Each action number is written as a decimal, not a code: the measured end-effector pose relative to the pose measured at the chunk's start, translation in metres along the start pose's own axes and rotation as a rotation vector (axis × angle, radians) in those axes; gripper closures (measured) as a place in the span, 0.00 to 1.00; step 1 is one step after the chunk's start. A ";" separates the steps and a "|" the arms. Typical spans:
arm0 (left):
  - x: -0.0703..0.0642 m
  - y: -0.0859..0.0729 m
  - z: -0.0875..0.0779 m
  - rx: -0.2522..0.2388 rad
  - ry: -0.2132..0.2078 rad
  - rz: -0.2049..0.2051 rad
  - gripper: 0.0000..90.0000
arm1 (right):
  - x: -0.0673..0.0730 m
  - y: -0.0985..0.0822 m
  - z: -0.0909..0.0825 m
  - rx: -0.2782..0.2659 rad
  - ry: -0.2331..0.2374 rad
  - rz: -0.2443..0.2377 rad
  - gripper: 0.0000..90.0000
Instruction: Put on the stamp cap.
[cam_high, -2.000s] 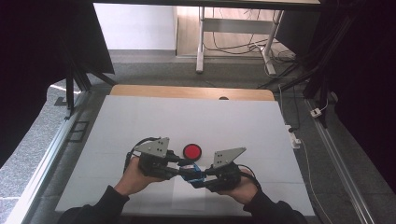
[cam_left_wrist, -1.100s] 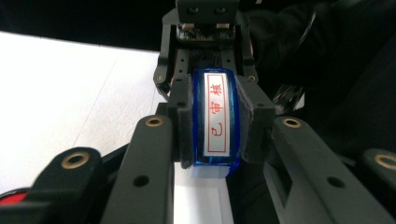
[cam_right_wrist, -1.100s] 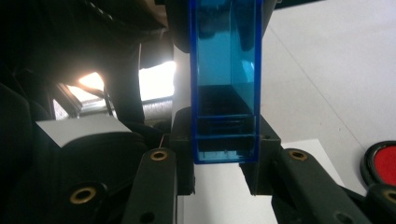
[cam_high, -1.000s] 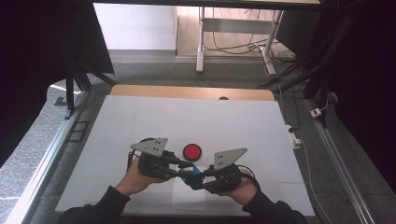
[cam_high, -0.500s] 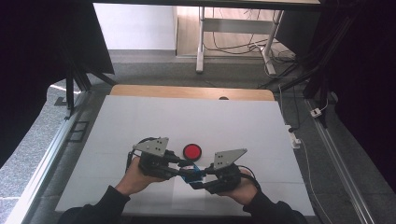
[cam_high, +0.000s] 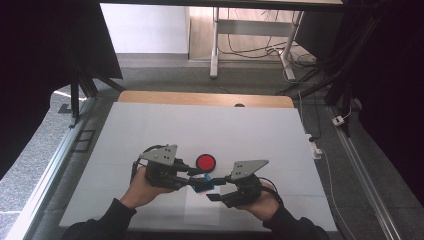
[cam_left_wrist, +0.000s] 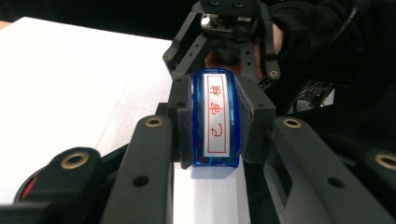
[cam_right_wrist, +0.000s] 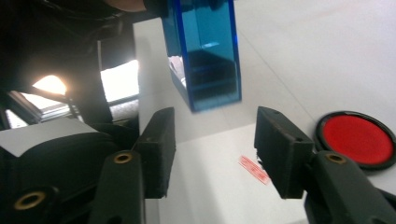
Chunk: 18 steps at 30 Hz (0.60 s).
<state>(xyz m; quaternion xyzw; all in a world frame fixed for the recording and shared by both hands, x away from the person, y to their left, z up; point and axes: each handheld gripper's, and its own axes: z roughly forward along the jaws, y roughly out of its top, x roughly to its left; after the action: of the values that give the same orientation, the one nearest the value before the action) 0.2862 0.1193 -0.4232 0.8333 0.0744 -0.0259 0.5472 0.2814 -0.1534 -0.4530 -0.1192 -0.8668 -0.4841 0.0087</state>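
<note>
1. Your left tongs (cam_high: 192, 176) are clamped tight on the blue stamp (cam_left_wrist: 215, 119). The pads squeeze its two flat sides, so the label with red writing faces the left gripper view. That grip keeps the stamp steady above the table.

2. Your right tongs (cam_right_wrist: 212, 149) have just been opening. Their pads stand apart now with nothing between them. The blue stamp (cam_right_wrist: 205, 51) hangs a little past their tips, not touching them. It looks like you have just let go of the stamp with this hand so the left hand can carry it alone.

3. Under the right tongs there is a small red mark (cam_right_wrist: 254, 169) on the white sheet (cam_right_wrist: 215, 186). I think the stamp made it.

4. The red ink pad (cam_high: 205, 162) sits just behind both tongs, near the stamp (cam_high: 202, 184). That is handy for dipping again.

5. The white table top (cam_high: 210, 130) has lots of bare room in front and to both sides. Your hands are close to the near edge, so move forward, not back. Watch the ink pad when you swing the right tongs away.
</note>
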 end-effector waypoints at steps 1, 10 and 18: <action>0.000 0.000 -0.001 0.000 0.005 -0.003 0.78 | 0.000 0.000 -0.001 0.000 -0.010 0.000 0.52; 0.002 0.000 -0.006 0.025 0.052 -0.030 0.78 | -0.003 -0.003 -0.008 0.018 -0.072 0.044 0.40; 0.007 -0.001 -0.012 0.048 0.108 -0.070 0.78 | -0.004 -0.008 -0.014 0.033 -0.139 0.075 0.32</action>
<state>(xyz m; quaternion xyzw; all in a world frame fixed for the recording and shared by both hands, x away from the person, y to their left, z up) 0.2921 0.1310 -0.4202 0.8433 0.1325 -0.0019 0.5209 0.2817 -0.1703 -0.4530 -0.1847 -0.8680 -0.4598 -0.0315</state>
